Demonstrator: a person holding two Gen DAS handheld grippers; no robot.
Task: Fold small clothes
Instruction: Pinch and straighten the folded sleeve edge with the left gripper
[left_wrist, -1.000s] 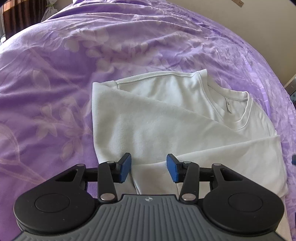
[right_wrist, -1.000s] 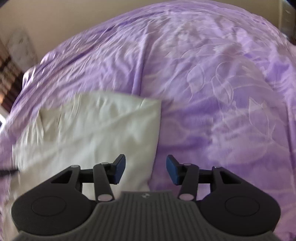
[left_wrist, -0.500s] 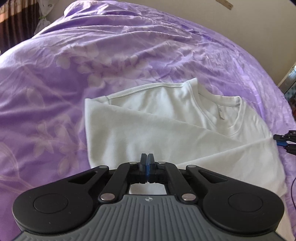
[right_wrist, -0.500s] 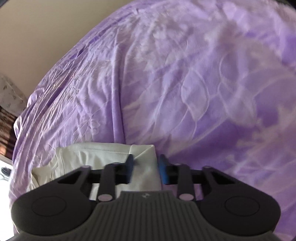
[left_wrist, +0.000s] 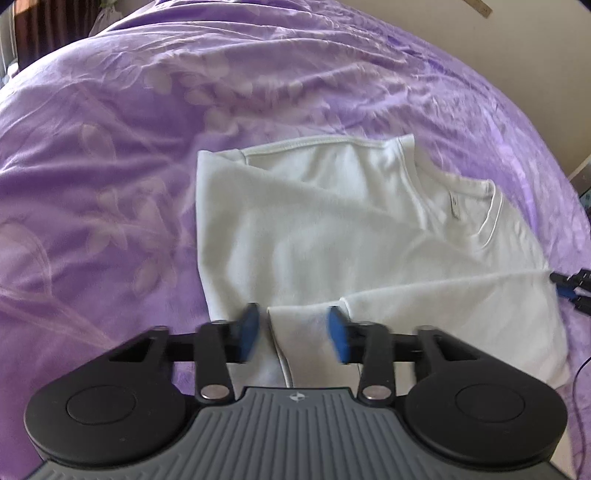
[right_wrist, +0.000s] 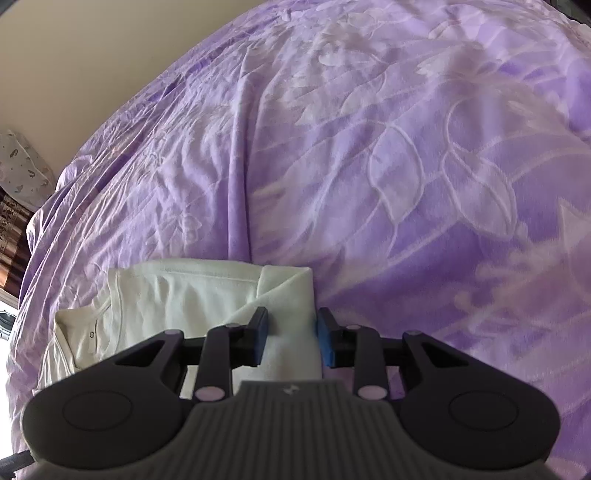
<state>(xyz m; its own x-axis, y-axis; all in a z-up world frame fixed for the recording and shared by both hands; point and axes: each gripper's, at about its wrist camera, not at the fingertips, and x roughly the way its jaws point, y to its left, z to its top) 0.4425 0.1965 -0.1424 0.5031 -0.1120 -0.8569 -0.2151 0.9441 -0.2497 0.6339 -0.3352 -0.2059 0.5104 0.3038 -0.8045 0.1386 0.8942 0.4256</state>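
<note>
White shirt (left_wrist: 332, 236) half-folded on purple bedspread (left_wrist: 110, 147), both grippers' jaws opening, narrowly astride its edges

shirt (left_wrist: 332, 236) | white, small, crew neck, label inside collar | partly folded, both sides turned in across front | flat on purple bedspread (left_wrist: 147, 129), collar away

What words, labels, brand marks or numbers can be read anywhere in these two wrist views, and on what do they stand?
No readable text in either view.
Neck tag inside the collar of the white shirt: one small dark mark, too small to read.
Left gripper body: small pale emblem, a symbol, not lettering.
Right gripper body: the same kind of emblem, no lettering.
Purple bedspread: leaf pattern only.
</note>
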